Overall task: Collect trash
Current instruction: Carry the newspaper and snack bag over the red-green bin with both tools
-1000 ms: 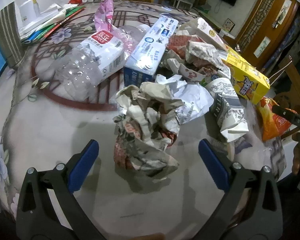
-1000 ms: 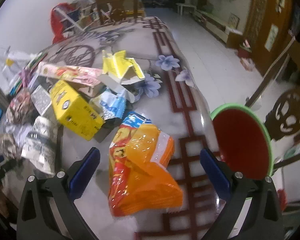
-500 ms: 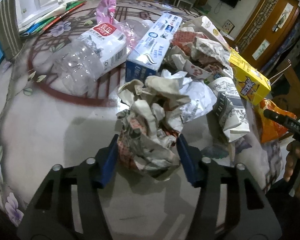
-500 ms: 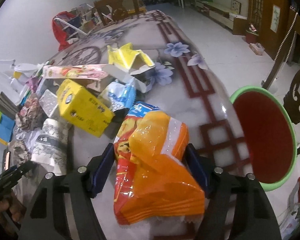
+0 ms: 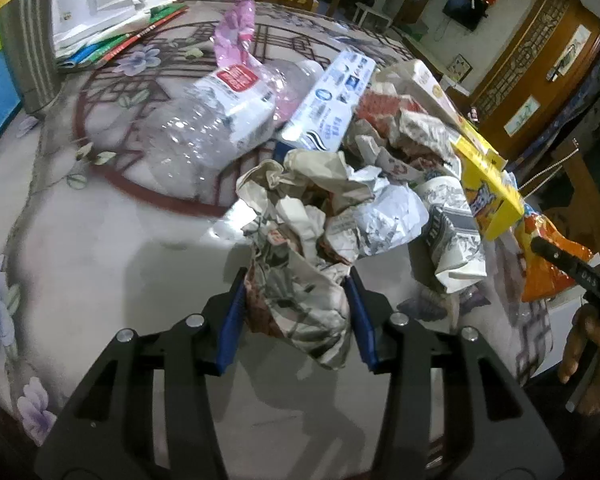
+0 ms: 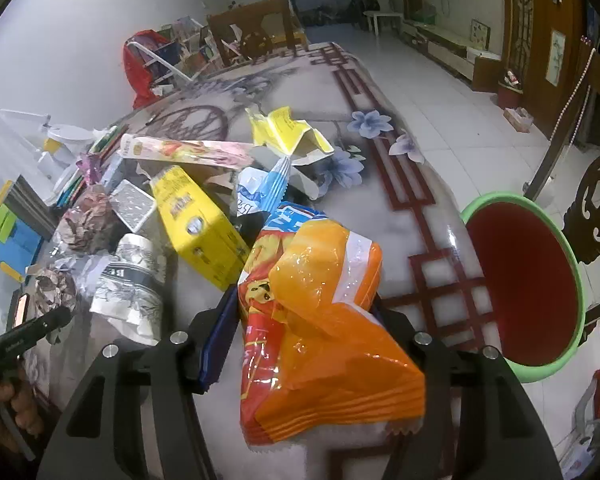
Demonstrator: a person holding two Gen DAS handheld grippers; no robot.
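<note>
— Both sets of jaws stood wide a moment ago; they have come in since. The left gripper (image 5: 296, 312) is closing, its blue pads pressed on the lower part of the crumpled newspaper wad (image 5: 300, 264).

— And the other?

— The right gripper (image 6: 300, 332) is closing too, the orange snack bag (image 6: 320, 328) pinched between its jaws.

— Where does that sit relative to the yellow carton (image 6: 198, 228)?

— The bag lies just beside it, on the side toward the green bin (image 6: 528, 288), which stands off the table (image 6: 400, 216) edge. The newspaper wad is on the carton's other side, near the clear plastic bottle (image 5: 204, 128) and blue-and-white box (image 5: 328, 104).
</note>
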